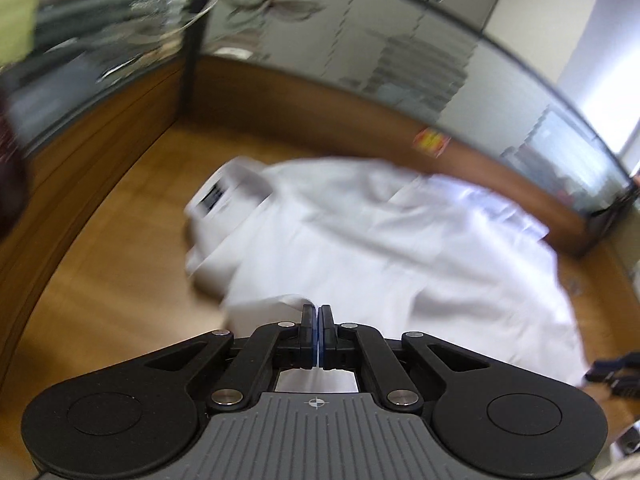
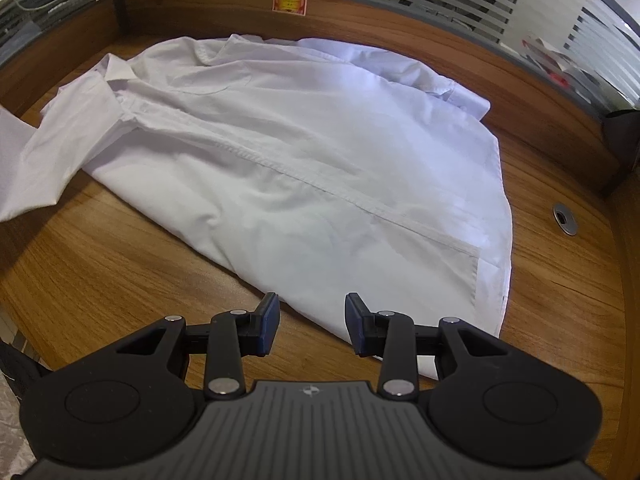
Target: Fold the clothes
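Observation:
A white button-up shirt (image 2: 280, 152) lies spread on the wooden desk (image 2: 100, 264), collar at the far left, hem toward me. In the left wrist view the shirt (image 1: 380, 240) is blurred, its collar with a label at the left. My left gripper (image 1: 318, 310) is shut on a thin edge of the shirt's sleeve cloth, which passes between the pads. My right gripper (image 2: 312, 312) is open and empty, its fingers just above the shirt's near hem corner. The sleeve (image 2: 28, 168) trails off to the left.
A wooden partition with frosted glass (image 2: 360, 12) bounds the desk at the back and right, with a red-yellow sticker (image 2: 289, 2) on it. A metal cable grommet (image 2: 564, 218) sits in the desk at the right. Bare wood lies at the near left.

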Tool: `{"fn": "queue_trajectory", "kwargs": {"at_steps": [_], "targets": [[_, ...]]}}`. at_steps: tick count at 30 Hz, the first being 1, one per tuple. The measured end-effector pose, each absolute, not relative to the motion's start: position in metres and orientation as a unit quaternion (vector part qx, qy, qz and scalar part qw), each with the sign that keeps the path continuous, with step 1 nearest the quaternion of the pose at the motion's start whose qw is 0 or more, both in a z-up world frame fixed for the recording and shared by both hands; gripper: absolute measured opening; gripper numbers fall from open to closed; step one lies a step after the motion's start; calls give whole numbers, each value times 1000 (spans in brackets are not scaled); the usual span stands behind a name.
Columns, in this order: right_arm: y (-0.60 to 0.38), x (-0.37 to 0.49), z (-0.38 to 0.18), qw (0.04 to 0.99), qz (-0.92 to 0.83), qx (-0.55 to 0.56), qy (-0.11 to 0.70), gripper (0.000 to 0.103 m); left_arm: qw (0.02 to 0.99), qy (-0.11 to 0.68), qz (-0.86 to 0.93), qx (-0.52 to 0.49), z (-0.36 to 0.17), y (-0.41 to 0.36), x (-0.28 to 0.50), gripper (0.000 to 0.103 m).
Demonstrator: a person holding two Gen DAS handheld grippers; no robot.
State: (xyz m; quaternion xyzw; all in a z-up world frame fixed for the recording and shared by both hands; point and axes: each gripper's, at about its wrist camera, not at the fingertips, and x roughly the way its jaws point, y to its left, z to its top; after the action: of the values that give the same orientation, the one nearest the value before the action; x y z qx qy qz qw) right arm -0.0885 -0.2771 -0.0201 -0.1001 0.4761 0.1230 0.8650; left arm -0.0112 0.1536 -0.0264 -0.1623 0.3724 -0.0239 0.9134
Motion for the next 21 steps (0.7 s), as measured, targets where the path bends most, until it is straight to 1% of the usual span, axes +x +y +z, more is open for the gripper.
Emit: {"fn": "queue_trajectory", "kwargs": {"at_steps": [5,9,15,16,18,20,21], "targets": [[-280,-95,-12,877,109,-80,462,41,920,357,-70,-142,-12,115,36,3],[-283,-102,-5,884,94,-64,454,41,919,356,-108,-128,-10,76,76,3],[-286,-116,0,890,79,-40,447,41,920,361,-135,-74,-16,24,113,5],[-286,-117,-1,890,77,-37,448,41,920,361,-137,-72,-16,20,117,9],[-284,-118,-3,889,75,-32,450,41,919,361,-143,-70,-14,14,123,28],[-280,-118,-4,889,80,-28,451,41,921,353,-146,-72,-8,13,123,37],[-276,-117,-4,888,84,-26,451,41,923,348,-148,-74,-5,13,123,39]]}}
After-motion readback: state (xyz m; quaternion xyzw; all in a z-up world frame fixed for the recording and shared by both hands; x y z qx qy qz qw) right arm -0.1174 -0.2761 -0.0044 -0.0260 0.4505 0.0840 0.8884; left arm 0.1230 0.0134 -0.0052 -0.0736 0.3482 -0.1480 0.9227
